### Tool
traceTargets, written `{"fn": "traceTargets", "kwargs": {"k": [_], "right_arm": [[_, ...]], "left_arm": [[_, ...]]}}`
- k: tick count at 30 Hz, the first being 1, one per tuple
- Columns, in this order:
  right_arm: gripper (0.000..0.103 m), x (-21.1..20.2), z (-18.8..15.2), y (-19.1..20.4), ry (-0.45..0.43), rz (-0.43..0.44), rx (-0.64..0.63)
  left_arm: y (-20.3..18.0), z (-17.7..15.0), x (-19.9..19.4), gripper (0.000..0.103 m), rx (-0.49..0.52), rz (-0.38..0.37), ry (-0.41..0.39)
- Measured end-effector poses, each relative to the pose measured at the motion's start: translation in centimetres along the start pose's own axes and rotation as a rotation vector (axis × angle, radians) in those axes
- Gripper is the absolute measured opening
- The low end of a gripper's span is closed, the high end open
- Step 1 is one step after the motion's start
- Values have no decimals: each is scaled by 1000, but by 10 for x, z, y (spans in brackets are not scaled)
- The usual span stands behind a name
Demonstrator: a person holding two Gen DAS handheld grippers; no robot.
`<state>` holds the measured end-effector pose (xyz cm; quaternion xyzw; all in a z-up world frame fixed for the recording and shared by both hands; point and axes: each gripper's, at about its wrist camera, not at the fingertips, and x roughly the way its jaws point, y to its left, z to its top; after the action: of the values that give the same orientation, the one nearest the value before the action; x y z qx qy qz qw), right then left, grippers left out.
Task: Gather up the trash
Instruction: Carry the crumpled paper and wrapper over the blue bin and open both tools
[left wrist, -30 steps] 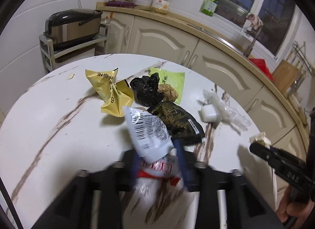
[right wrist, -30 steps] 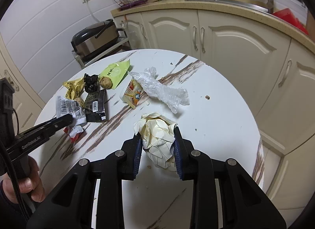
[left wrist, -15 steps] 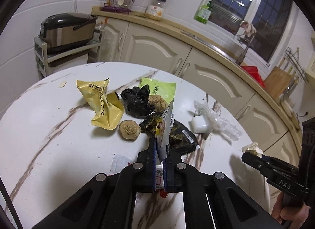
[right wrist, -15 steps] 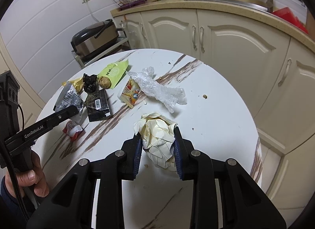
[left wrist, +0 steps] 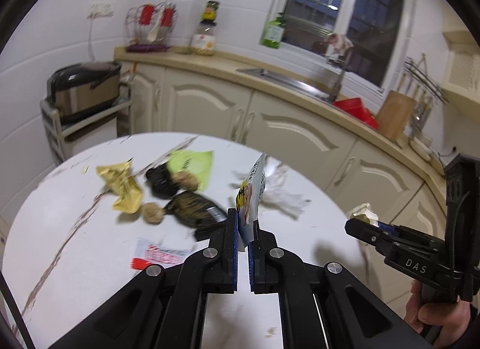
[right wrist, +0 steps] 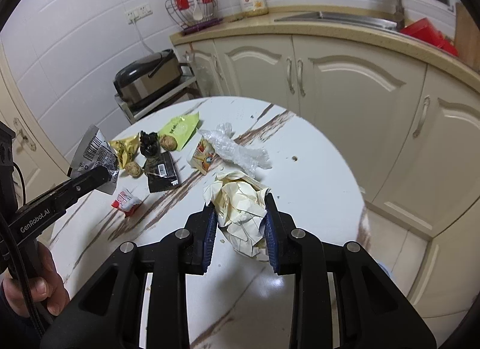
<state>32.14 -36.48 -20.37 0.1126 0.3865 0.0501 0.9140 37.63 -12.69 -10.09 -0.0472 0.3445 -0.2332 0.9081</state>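
My left gripper (left wrist: 243,223) is shut on a silver snack wrapper (left wrist: 252,196) with a barcode, held edge-on above the round marble table (left wrist: 75,259). From the right wrist the same silver wrapper (right wrist: 93,154) hangs from the left gripper (right wrist: 103,179) at the far left. My right gripper (right wrist: 240,214) is shut on a crumpled ball of cream paper (right wrist: 240,205), lifted over the table's near edge. On the table lie a yellow wrapper (left wrist: 123,184), a black bag (left wrist: 162,181), a green packet (left wrist: 192,166), a dark packet (left wrist: 192,208), a red and white wrapper (left wrist: 156,256) and clear plastic (right wrist: 237,148).
Two brown round lumps (right wrist: 133,169) (right wrist: 168,142) lie among the wrappers, and a small orange packet (right wrist: 202,157) beside the plastic. Cream cabinets (right wrist: 345,85) and a counter with a sink (right wrist: 345,17) curve behind the table. A rice cooker (right wrist: 147,74) sits on a rack at the left.
The left gripper closed on the silver wrapper and lifted it off the table, uncovering a brown lump and the red and white wrapper. The right gripper rose a little with the paper ball.
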Motion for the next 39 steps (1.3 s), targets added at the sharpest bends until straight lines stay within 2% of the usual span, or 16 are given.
{"fn": "traceTargets", "kwargs": {"k": [7,11,17,22,28,32,39], "right_arm": [[27,-58,-4,-24,-99,-23,35],[27,-97,-13,-54,-154,-64,76],[27,-141,-36,-110,-193,-149,158],[27,-159,-61,-161,-183,-212,235],[27,-151,-96,-220,-121,-259,326],[27,-127,-119,-258,-56,-264,391],[27,-76,-150,-300,54,-232,468]], "left_arm": [[-66,1,-16,2,113,-58,-28],[-114,-2,-13,2,180,-111,-22],[-184,-8,8,2,268,-190,8],[-239,-20,44,2,331,-244,68],[-284,-35,107,2,375,-274,175],[-300,-43,151,2,386,-269,252],[-321,-50,224,2,405,-241,371]]}}
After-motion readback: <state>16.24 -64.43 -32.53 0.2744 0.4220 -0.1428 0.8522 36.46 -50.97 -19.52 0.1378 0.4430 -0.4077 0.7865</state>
